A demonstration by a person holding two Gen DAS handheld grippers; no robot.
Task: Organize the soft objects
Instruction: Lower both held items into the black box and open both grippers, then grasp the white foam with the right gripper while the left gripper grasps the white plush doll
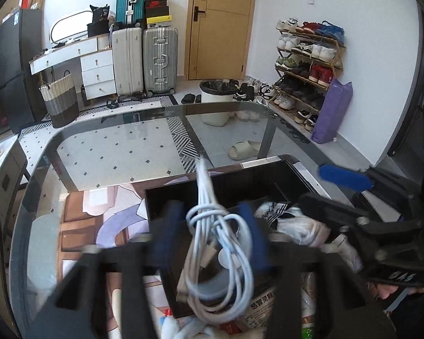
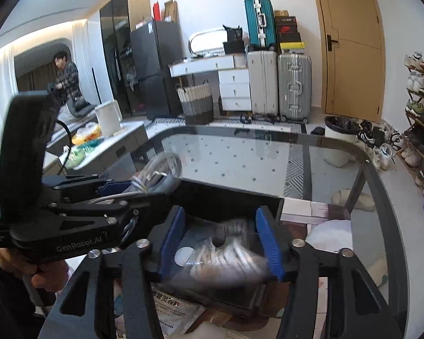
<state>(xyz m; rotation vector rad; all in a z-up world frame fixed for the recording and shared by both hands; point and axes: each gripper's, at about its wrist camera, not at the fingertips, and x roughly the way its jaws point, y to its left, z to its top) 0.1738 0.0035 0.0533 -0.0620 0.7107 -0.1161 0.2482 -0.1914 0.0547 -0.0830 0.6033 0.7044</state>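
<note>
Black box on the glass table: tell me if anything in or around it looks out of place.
The white cable bundle stands out: one end pokes up past the black box rim instead of lying coiled inside. Packets lie loose in front of the box.

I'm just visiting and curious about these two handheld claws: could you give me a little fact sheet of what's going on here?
Setting: glass table with a black box on it
Left gripper: jaws apart, coiled white cable between the pads, over the box
Right gripper: jaws apart, blurred pale soft item between the pads, over the box
Firmly held: cannot tell for either
</note>
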